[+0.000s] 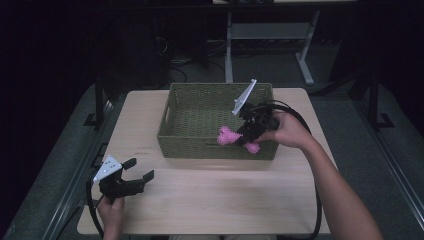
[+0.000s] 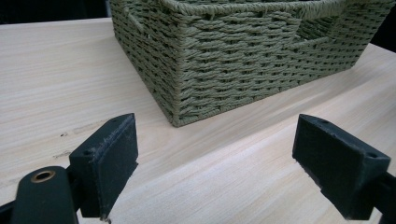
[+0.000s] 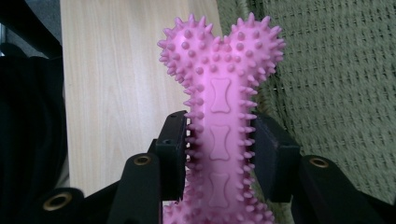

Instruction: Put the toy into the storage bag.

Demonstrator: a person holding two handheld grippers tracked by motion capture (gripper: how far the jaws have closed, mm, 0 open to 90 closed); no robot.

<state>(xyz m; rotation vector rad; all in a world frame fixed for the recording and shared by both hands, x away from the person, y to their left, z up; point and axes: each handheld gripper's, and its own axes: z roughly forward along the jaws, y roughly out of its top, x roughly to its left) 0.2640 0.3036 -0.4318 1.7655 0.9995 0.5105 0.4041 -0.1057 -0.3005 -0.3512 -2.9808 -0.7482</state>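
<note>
Right gripper (image 3: pixel 219 149) clamping pink bone (image 3: pixel 219 98), over basket (image 1: pixel 172 107)

The surface (image 1: pixel 210 195) is a light wood top with rounded corners, lit brighter than the dark room around it. Behind it stands a white metal frame (image 1: pixel 305 62) on the grey floor (image 1: pixel 265 65), and black cables (image 1: pixel 175 62) lie there

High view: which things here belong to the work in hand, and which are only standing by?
In the work:
- pink spiked bone toy, clamped in the right gripper
- green woven basket, under that toy

Standing by:
- left gripper, open, with nothing between its jaws
- wooden table
</note>
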